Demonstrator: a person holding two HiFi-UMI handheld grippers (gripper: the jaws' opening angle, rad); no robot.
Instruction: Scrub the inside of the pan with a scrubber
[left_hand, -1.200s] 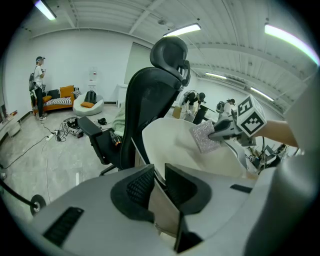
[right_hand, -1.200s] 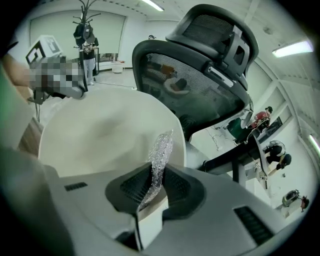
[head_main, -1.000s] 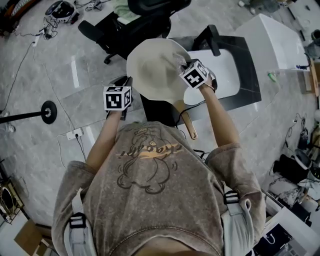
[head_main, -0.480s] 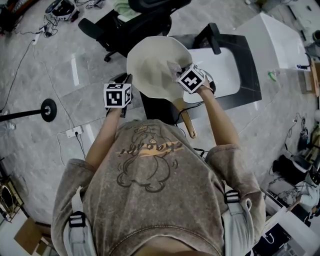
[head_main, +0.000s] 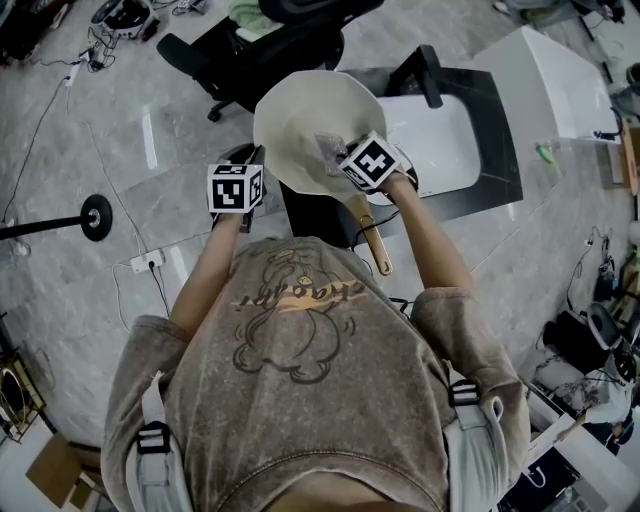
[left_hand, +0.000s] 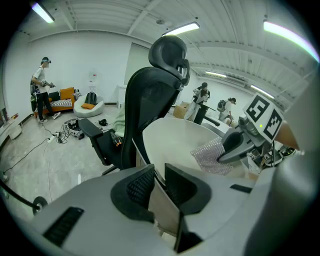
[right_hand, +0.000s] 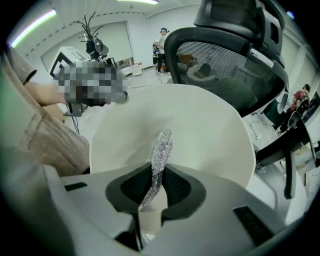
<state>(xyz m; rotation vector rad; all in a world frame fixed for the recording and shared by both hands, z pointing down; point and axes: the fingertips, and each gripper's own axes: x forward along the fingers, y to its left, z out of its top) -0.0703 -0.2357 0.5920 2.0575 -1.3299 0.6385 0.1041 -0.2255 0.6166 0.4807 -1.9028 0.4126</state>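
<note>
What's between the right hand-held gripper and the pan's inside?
Only the silvery scrubber, pinched by the right hand-held gripper and stretching to the pan, seen in the right gripper view.

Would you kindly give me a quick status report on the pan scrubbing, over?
Left gripper clamped on pan rim. Right gripper pinching scrubber, held against pan's inside wall. Nothing else inside the pan.

Place: open-plan lab or studio office, not a home.
Ceiling: long strip lights (left_hand: 180, 27) on white panels.
Floor (head_main: 60, 300): polished grey stone, loose cables (head_main: 95, 50), power strip (head_main: 148, 265).
Furniture: black mesh office chair (left_hand: 160, 95), orange sofa (left_hand: 62, 94).
People: several standing in the background (left_hand: 40, 90).
</note>
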